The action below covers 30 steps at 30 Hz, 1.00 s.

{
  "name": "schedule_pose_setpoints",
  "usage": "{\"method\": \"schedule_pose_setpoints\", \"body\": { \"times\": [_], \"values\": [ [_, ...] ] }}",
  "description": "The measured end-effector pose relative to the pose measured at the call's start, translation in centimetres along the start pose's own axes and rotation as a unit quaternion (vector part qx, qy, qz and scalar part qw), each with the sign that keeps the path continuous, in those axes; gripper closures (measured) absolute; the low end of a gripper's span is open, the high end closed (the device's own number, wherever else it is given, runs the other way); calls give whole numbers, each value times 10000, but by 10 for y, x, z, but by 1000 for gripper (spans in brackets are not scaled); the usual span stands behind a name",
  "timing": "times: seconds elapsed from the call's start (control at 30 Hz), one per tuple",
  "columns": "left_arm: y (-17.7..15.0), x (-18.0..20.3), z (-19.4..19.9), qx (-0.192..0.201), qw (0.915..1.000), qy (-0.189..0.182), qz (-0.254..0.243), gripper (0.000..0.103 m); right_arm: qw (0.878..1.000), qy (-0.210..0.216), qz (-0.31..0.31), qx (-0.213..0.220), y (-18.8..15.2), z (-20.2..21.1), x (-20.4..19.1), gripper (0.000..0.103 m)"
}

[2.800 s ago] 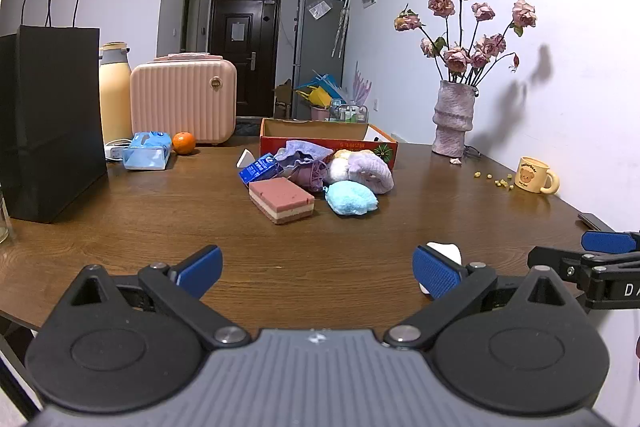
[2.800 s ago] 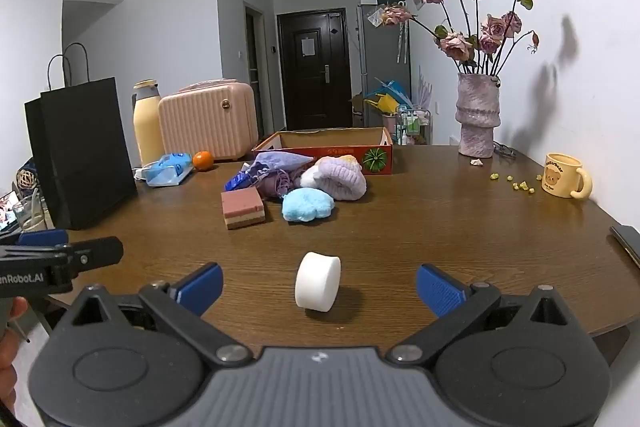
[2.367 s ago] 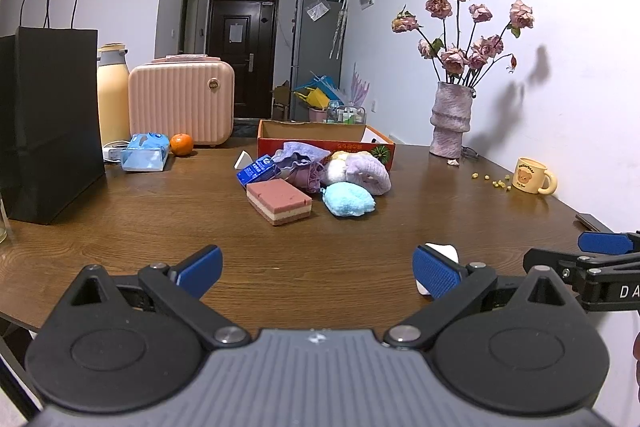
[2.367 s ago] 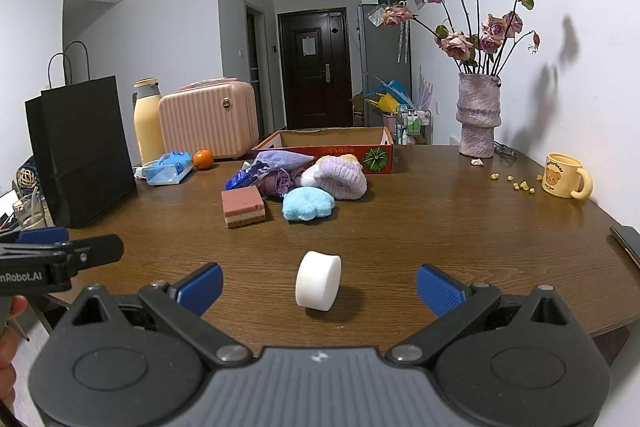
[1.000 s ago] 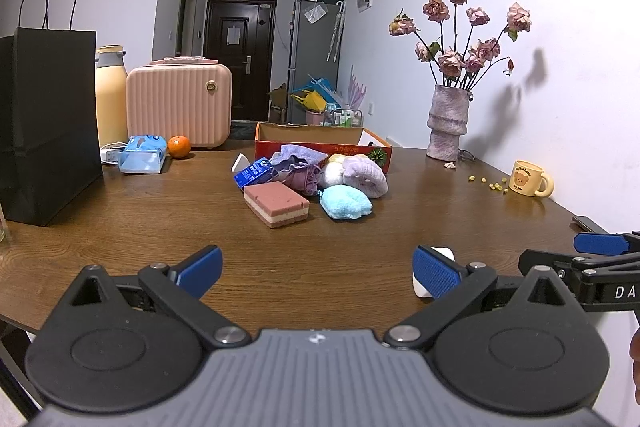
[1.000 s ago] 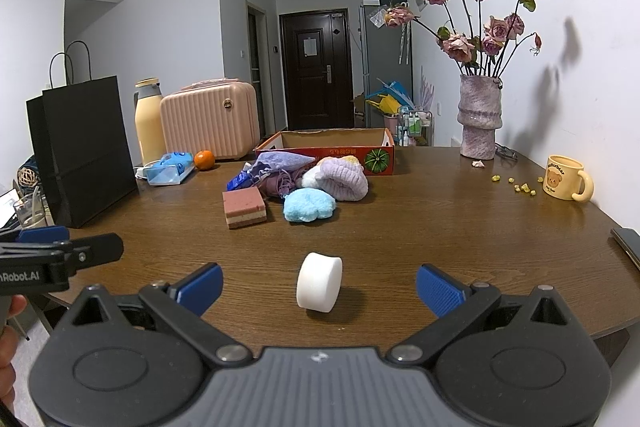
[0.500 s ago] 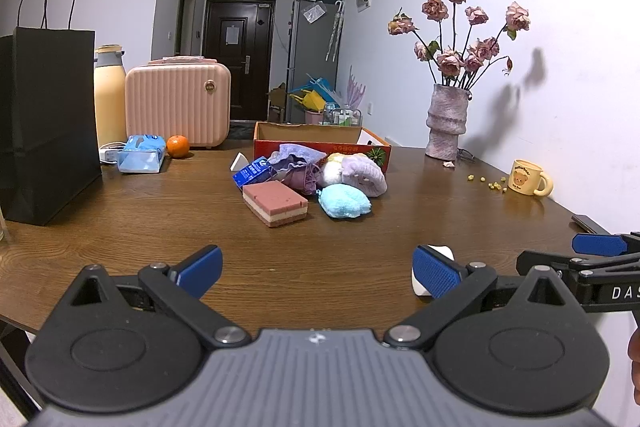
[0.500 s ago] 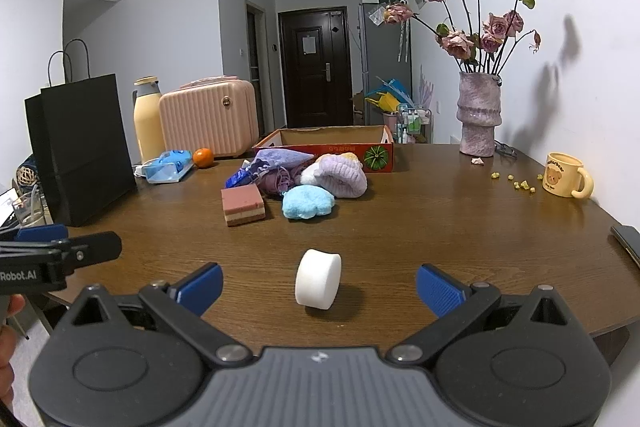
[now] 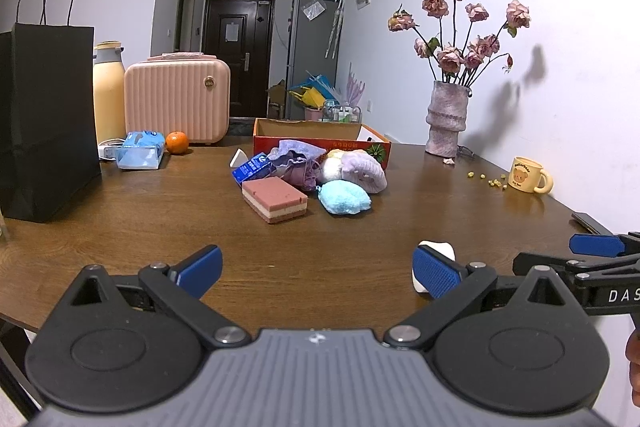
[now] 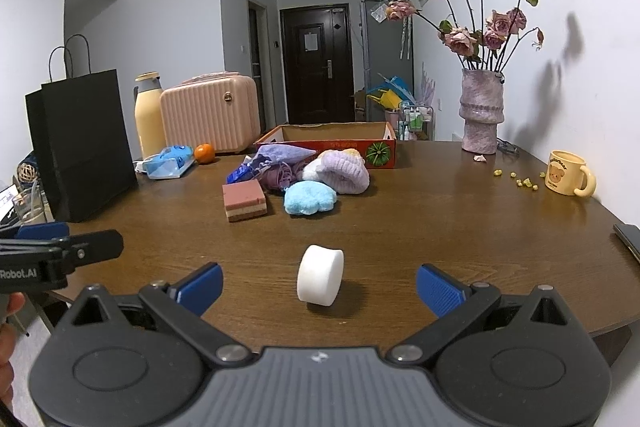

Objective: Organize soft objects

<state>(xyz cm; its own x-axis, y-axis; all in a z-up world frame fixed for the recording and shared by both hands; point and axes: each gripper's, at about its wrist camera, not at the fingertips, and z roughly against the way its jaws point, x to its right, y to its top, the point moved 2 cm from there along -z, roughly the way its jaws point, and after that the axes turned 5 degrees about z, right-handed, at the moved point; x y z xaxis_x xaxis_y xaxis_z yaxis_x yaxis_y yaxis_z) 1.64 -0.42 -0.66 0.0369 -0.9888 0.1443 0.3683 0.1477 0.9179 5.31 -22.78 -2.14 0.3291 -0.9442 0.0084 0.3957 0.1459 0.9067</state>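
Note:
A white round sponge puff (image 10: 320,280) stands on edge on the brown table (image 10: 440,227), just ahead of my open, empty right gripper (image 10: 319,289). In the left wrist view the puff (image 9: 440,251) is partly hidden behind the right finger. My left gripper (image 9: 316,273) is open and empty over the table's near edge. Farther back lies a pile: a pink layered sponge (image 10: 244,201), a light blue fluffy piece (image 10: 310,203), a lilac knitted piece (image 10: 346,173) and a purple pouch (image 10: 280,157). Behind the pile is an open red cardboard box (image 10: 332,139).
A black paper bag (image 10: 80,147), a yellow bottle (image 10: 149,115), a pink case (image 10: 210,113), a tissue pack (image 10: 168,161) and an orange (image 10: 205,153) stand at the left. A vase of dried roses (image 10: 480,115) and a yellow mug (image 10: 568,173) stand at the right. A dark phone (image 10: 628,237) lies at the right edge.
Both grippers have drifted very slightly; the objects on the table have not moved. Both stay open.

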Motion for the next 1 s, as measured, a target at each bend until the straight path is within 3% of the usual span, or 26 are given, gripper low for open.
{"method": "schedule_pose_setpoints", "body": {
  "times": [0.57, 1.0],
  "values": [
    [1, -15, -30, -230, 9996, 48, 122, 0, 9997, -35, 128, -224, 11, -38, -2, 0],
    [6, -29, -65, -469, 9987, 56, 185, 0, 9979, -88, 120, -633, 12, -80, 3, 0]
  ]
}}
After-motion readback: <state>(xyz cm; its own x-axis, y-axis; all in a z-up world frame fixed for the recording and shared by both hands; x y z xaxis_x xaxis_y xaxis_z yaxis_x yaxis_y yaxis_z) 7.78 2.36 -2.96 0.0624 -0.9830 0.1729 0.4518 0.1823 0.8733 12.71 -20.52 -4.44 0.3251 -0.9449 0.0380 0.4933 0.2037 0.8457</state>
